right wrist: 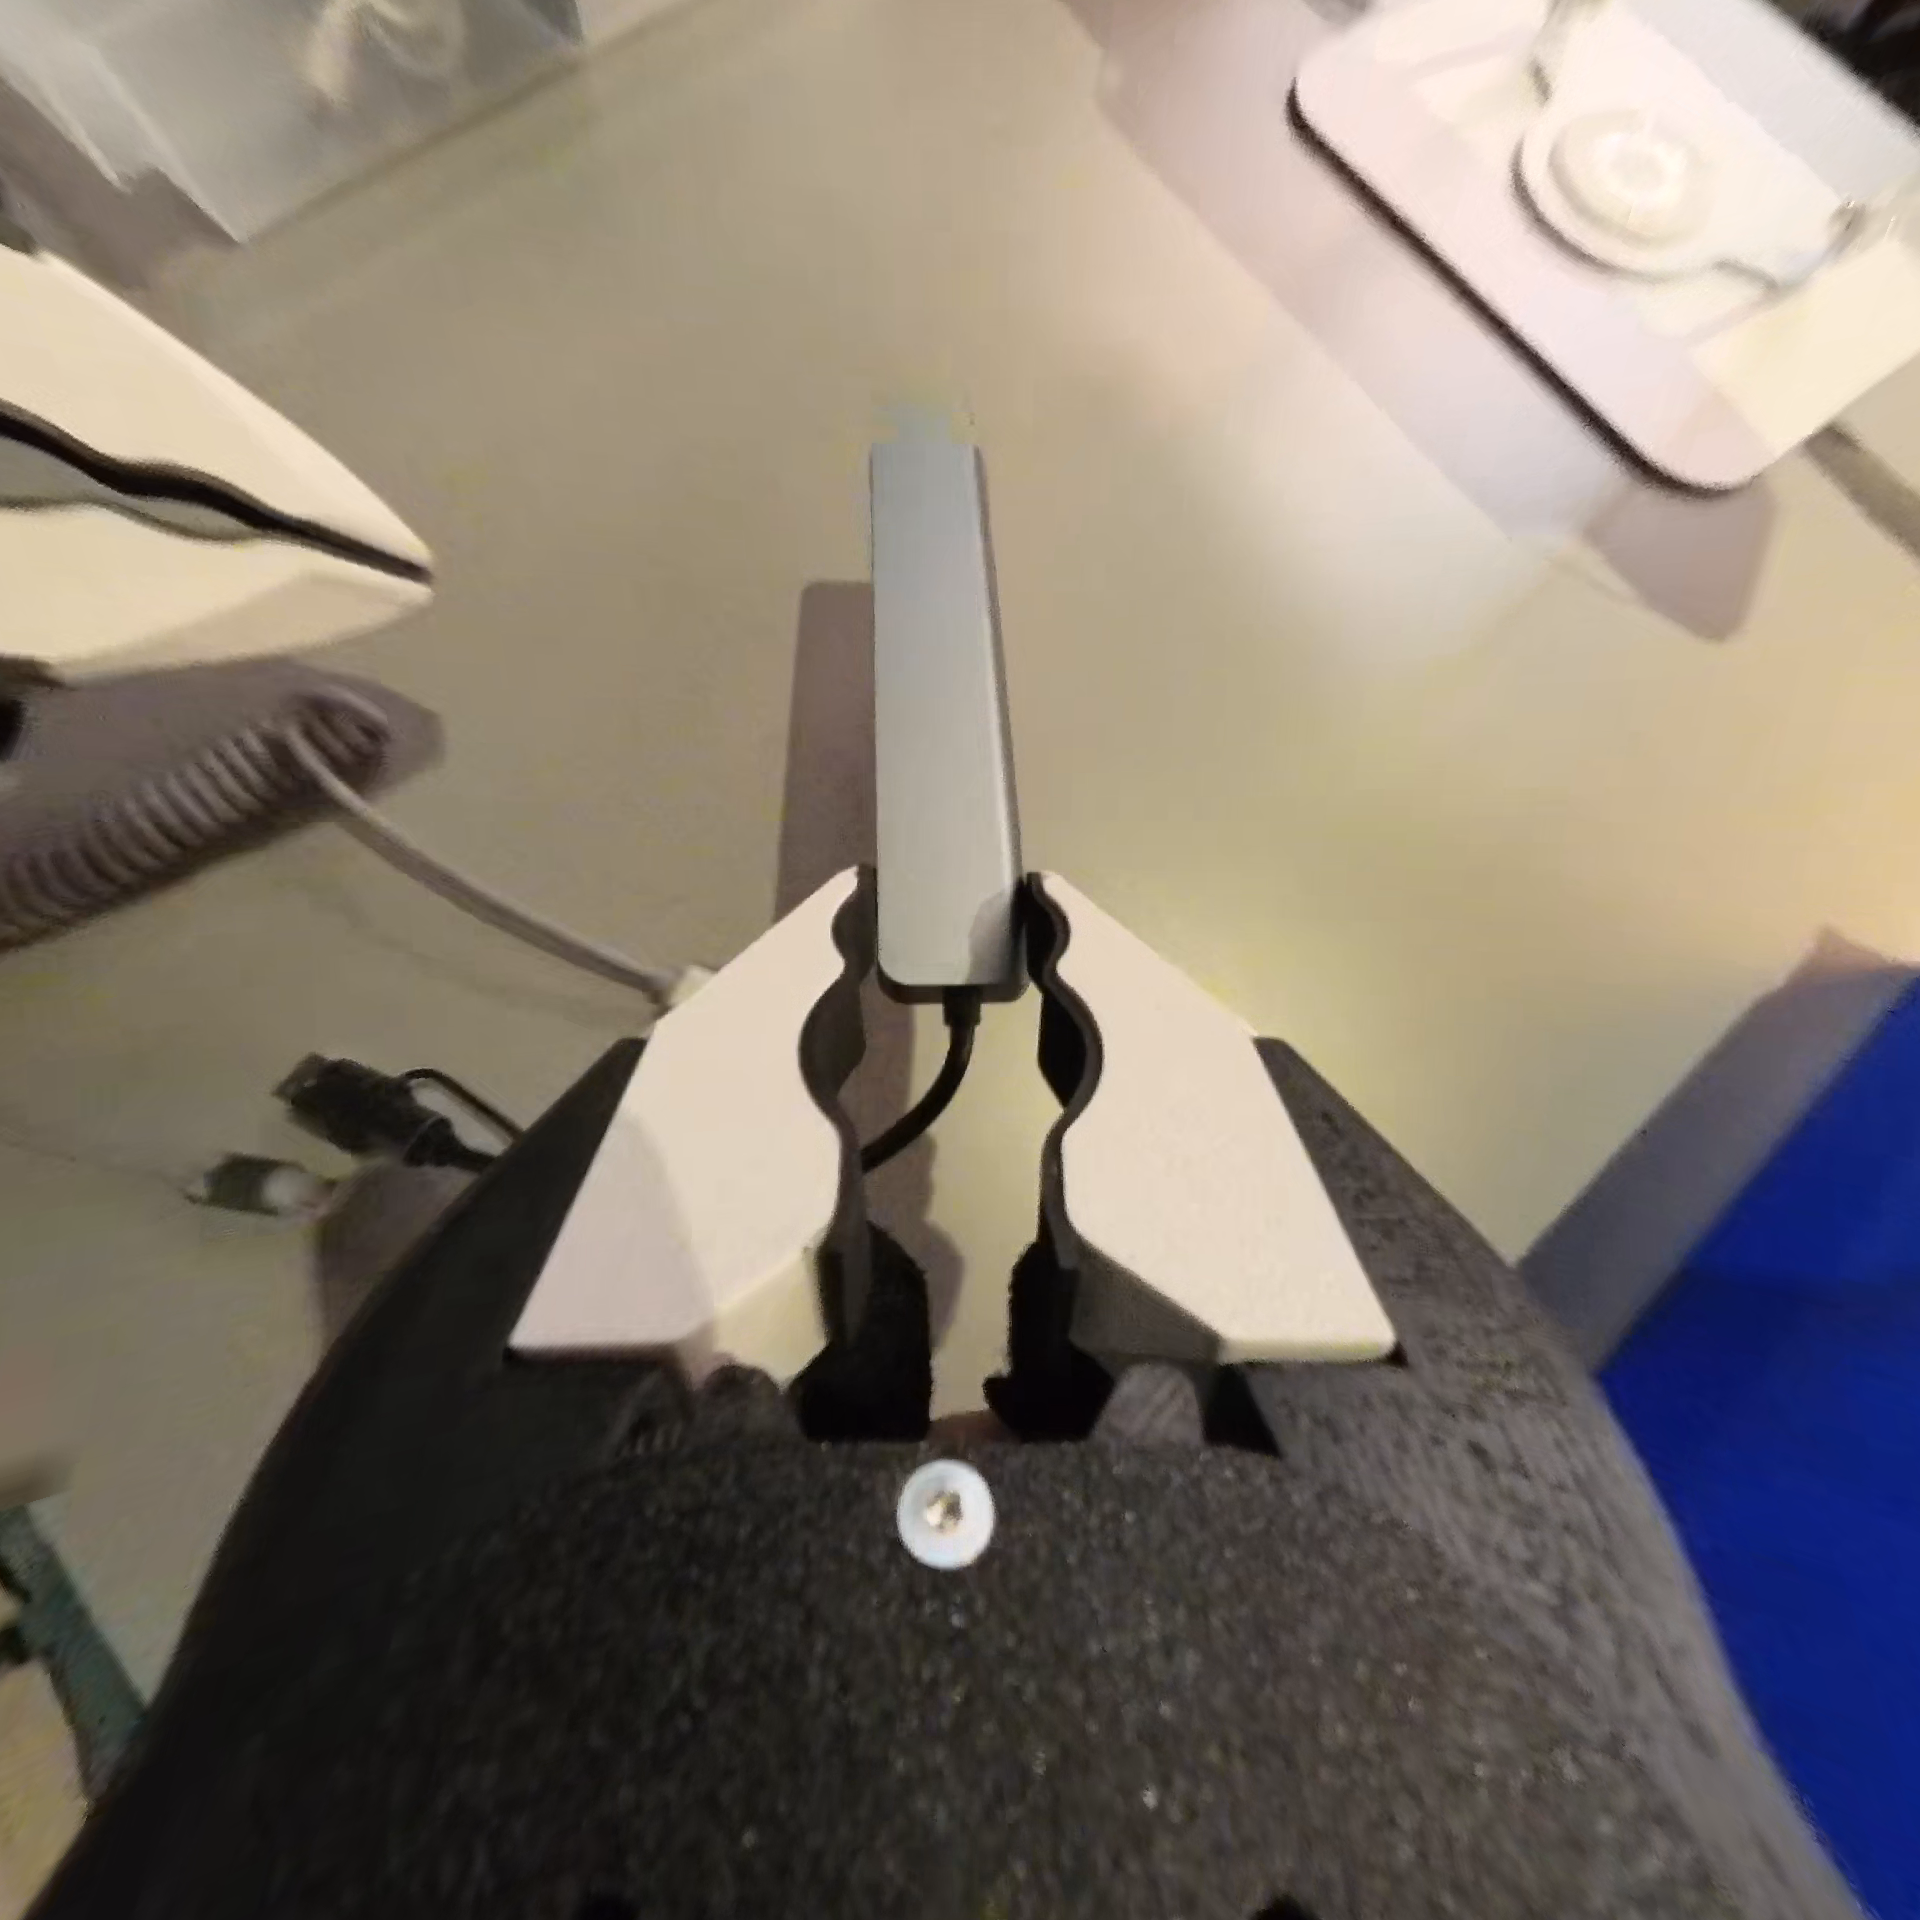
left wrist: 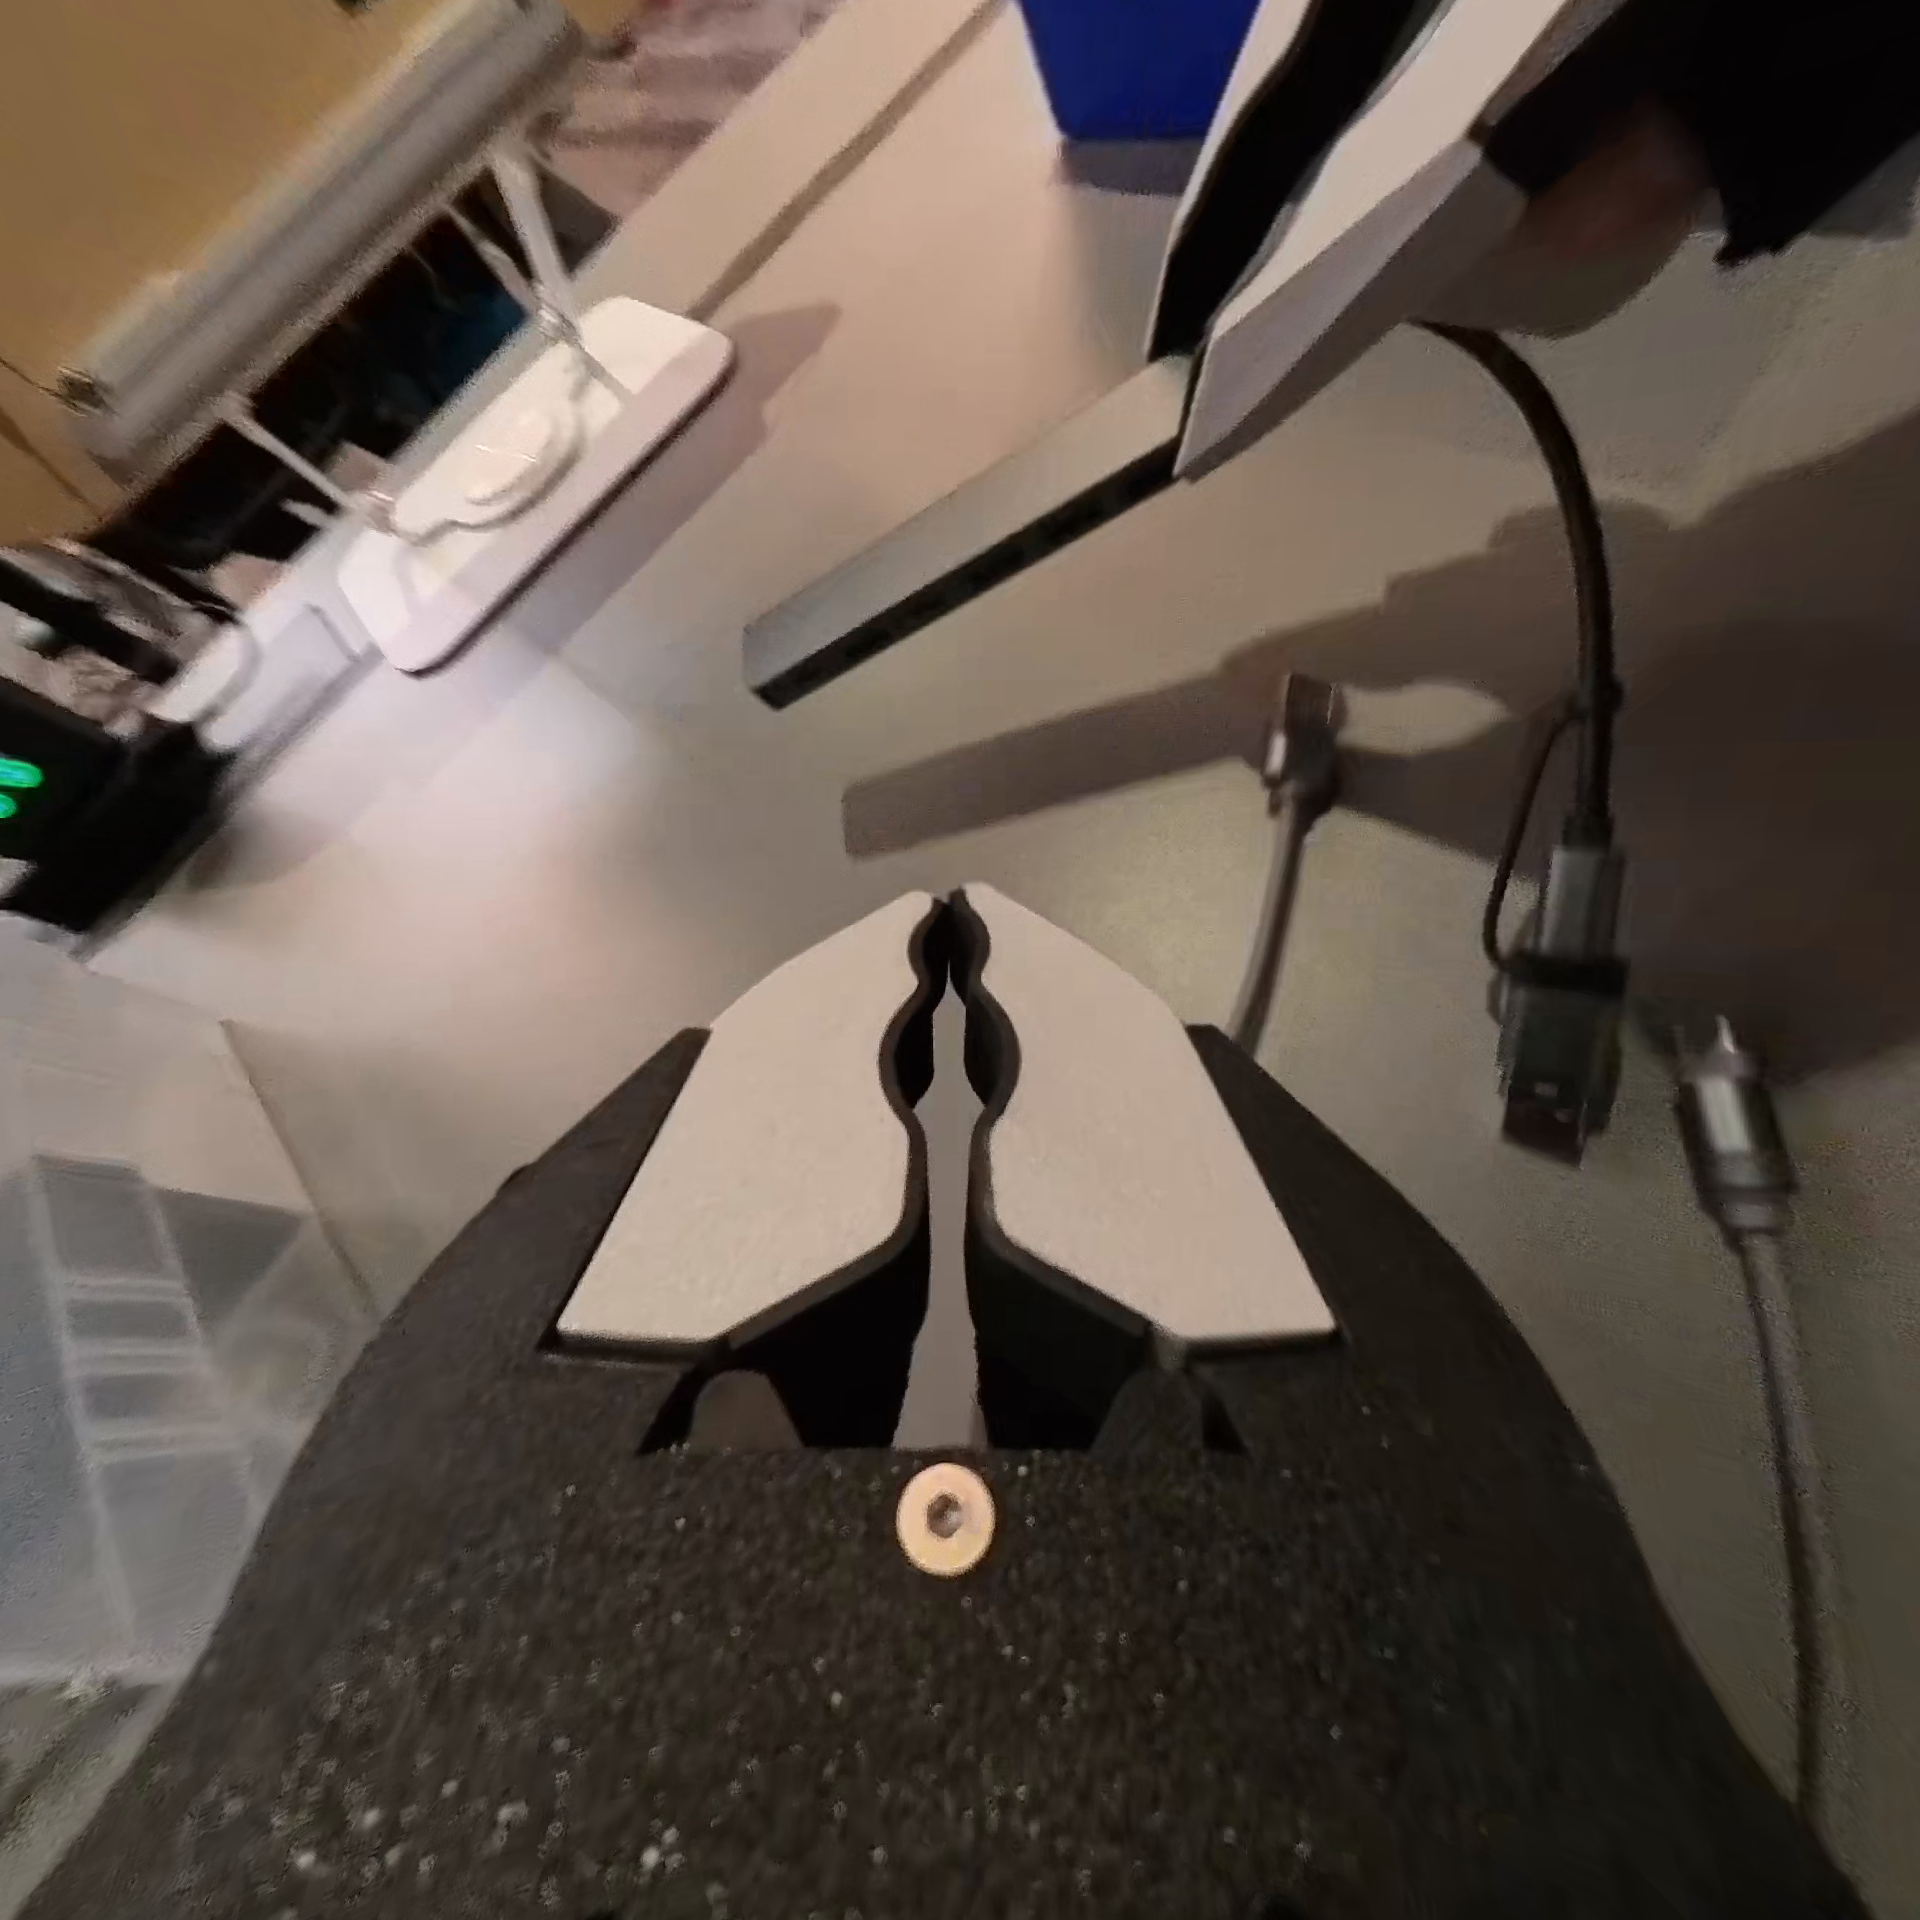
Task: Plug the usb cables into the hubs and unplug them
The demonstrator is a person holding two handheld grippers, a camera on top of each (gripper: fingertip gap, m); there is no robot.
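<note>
While the right gripper [right wrist: 943, 894] clamps its jaws on the near end of the slim grey hub [right wrist: 935, 665], that hub hangs lifted above the pale table [right wrist: 1299, 779], throwing a shadow below. Its short black lead [left wrist: 1579, 582] dangles with a USB plug [left wrist: 1558, 1060]. Over on the left gripper [left wrist: 951, 904], jaws pressed together, holding nothing. Two braided cable ends [left wrist: 1730, 1153] lie nearby.

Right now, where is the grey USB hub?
The hub is off the table, clamped at its cable end by the right gripper, centre of the right wrist view. In the left wrist view it juts from the upper right, above a loose plug.
</note>
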